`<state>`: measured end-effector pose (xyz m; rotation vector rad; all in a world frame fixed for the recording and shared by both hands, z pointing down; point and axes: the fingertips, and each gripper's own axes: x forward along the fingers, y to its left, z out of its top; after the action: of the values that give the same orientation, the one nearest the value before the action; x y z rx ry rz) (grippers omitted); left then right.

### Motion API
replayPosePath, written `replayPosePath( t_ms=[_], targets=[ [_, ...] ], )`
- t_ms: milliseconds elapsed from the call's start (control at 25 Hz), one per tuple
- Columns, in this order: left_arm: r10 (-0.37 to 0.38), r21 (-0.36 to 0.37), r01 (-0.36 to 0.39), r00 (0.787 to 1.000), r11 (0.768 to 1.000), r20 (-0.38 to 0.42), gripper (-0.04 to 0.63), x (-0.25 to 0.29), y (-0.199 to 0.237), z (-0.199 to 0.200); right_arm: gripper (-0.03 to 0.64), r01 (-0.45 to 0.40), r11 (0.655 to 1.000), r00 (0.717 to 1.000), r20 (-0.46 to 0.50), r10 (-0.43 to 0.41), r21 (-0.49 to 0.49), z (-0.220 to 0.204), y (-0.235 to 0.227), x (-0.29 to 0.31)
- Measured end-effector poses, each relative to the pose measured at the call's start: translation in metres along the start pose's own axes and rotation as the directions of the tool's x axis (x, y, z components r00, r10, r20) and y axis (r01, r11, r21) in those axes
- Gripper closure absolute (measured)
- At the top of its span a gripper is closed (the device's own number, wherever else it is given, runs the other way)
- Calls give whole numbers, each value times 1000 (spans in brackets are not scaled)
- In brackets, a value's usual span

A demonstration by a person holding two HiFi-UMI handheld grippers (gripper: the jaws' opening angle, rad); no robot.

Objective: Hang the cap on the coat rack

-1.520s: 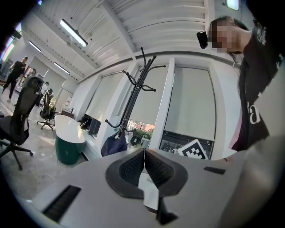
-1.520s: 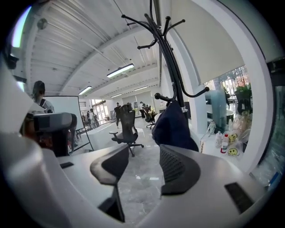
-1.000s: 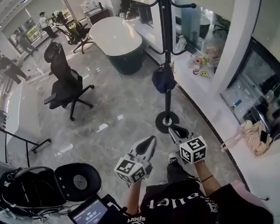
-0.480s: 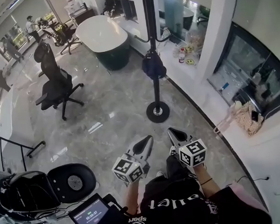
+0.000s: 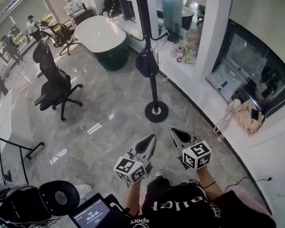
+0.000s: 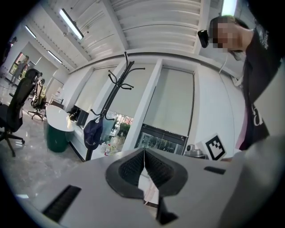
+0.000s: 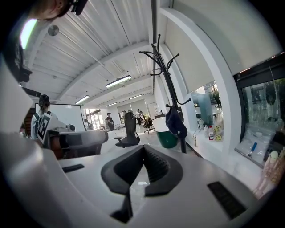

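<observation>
A dark blue cap hangs on a low hook of the black coat rack, whose round base stands on the marble floor. My left gripper and right gripper are held side by side in front of me, well short of the rack's base. Both are shut with nothing between the jaws. In the left gripper view, the cap hangs beyond the left gripper, up and to the left. The right gripper view shows the cap on the rack, up and to the right of the right gripper.
A black office chair stands on the left and an oval white table behind it. A window ledge with bottles and yellow toys runs past the rack. A tan bag lies at right. An open black case and a tablet sit at lower left.
The coat rack and its cap now sit farther from both grippers and more to the left in the head view. The grippers stay side by side. The black case has slid toward the lower left corner.
</observation>
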<state>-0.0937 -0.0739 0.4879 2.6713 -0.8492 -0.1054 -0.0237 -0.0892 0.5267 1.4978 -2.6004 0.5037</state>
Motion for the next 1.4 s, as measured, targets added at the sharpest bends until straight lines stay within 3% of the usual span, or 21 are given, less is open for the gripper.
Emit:
replayPosePath(
  t_ms=[440,840,1400],
  targets=[
    [19,-7,-19,1000,1000,-21,591,45,-120,-45,600,4,1000,1000,26,-4,4,-16,-52,-134],
    [52,-2,-52,998,999,-25,591,68,-221,-91,600,-93,996,996,-2,93,0,-46,-74,-224],
    [153,20,-153,988,988,3,591,34,-239,-89,600,-208,978,978,0,208,-22,-46,-39,-230]
  ],
)
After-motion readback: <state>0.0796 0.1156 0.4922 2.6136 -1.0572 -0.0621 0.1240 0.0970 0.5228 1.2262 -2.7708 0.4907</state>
